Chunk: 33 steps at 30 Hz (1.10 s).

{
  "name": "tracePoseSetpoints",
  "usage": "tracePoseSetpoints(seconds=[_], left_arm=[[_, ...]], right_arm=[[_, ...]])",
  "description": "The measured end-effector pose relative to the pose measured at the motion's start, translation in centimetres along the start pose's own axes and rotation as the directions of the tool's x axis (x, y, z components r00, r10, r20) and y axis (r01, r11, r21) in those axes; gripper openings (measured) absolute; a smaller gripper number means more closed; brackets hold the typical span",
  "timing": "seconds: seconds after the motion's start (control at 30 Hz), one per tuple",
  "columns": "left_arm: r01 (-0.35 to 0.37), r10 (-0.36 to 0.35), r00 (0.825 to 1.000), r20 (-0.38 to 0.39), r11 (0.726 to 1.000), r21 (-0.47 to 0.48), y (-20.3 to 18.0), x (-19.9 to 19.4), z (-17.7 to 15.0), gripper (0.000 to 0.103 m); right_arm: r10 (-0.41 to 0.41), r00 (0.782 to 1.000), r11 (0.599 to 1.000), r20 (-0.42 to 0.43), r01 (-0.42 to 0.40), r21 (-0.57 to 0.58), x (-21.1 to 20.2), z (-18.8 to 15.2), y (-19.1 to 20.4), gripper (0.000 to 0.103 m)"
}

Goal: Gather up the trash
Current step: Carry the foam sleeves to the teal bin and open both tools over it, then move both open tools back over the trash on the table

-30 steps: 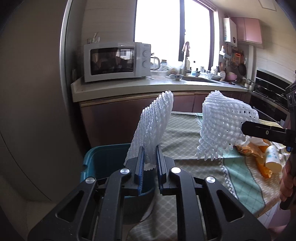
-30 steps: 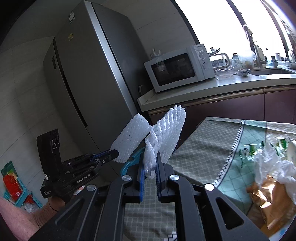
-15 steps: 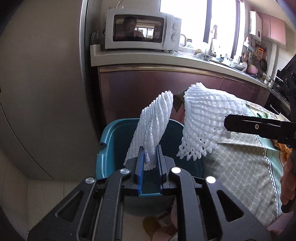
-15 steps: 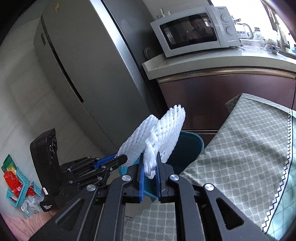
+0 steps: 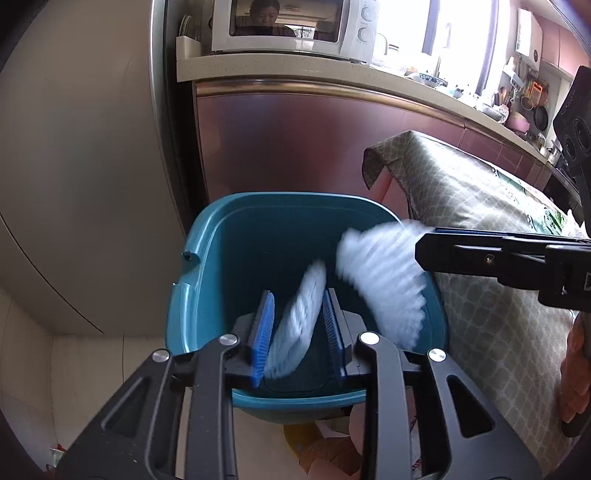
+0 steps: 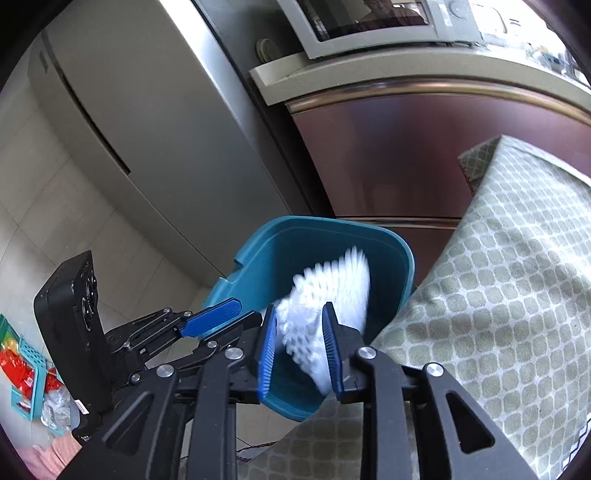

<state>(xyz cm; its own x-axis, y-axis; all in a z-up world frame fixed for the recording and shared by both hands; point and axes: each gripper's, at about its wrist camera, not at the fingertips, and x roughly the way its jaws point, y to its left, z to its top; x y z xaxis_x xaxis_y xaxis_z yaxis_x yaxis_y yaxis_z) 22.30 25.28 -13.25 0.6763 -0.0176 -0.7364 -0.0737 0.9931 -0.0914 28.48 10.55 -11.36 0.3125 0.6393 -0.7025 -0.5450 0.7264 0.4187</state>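
Currently both grippers are positioned over the open top of a teal bin (image 5: 207, 258), each angled downward. In the left wrist view, the left gripper (image 5: 300, 332) has its jaws opening; a white foam net sleeve (image 5: 299, 325) lies between the blue fingers (image 5: 263, 332), blurred, leaning toward the right finger with a clear gap at the left finger, so the pads do not clamp it. This sleeve sits inside the outline of the bin mouth. In the same view the right gripper (image 5: 424, 247) enters from the right edge, seen side-on, with a second white foam net sleeve (image 5: 380, 280) hanging blurred at its tip, over the right part of the bin opening. In the right wrist view, the right gripper has its jaws opening as well; the second sleeve stands between its blue fingers (image 6: 267, 354), with space visible on both sides, and extends upward over the bin interior. The left gripper appears at lower left of that view with its fingers parted, above the near rim of the bin. The bin stands on the floor, just beside a counter covered with a green patterned cloth (image 6: 509, 288). Behind the bin are a reddish-brown cabinet front (image 5: 295, 140), a refrigerator (image 6: 122, 92) to its left, and a microwave (image 5: 288, 26) on the worktop above. A hand (image 5: 576, 369) is partly visible at the right edge of the left wrist view.
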Motion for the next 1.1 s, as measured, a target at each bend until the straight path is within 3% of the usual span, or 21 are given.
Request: tracePoseSetpoints(seconds=[0.07,0.23,0.43,0.6,0.87,1.1], left_arm=[[-0.008,0.008,1.0,0.004,1.0,0.001,-0.2,0.4,0.1,0.034],[0.002,-0.002,0.999,0.037,1.0,-0.007,-1.0,0.0,-0.3,0.035],[0.029,-0.034,0.99,0.134,0.999,0.04,-3.2,-3.5,-0.2,0.04],[0.089,-0.111,0.971,0.21,0.99,0.111,-6.4,-7.5,-0.3,0.046],[0.235,-0.285,0.93,0.231,0.946,0.224,-13.4,-11.2,-0.4,0.049],[0.352,-0.414,0.895,0.168,0.885,0.303,-21.3,-11.9,-1.9,0.05]], right_arm=[[0.0,1.0,1.0,0.011,0.0,0.009,0.0,0.1,-0.3,0.029],[0.019,0.999,1.0,0.045,-0.019,0.009,-2.1,-0.7,-0.7,0.03],[0.019,0.992,0.999,0.126,-0.015,-0.034,-6.6,-2.4,-0.2,0.037],[-0.011,0.978,0.998,0.208,0.025,-0.063,-11.8,-4.7,-0.5,0.043],[-0.136,0.938,0.991,0.32,0.135,0.026,-20.6,-10.2,-4.2,0.046],[-0.29,0.879,0.954,0.38,0.234,0.188,-27.2,-15.6,-8.9,0.048]])
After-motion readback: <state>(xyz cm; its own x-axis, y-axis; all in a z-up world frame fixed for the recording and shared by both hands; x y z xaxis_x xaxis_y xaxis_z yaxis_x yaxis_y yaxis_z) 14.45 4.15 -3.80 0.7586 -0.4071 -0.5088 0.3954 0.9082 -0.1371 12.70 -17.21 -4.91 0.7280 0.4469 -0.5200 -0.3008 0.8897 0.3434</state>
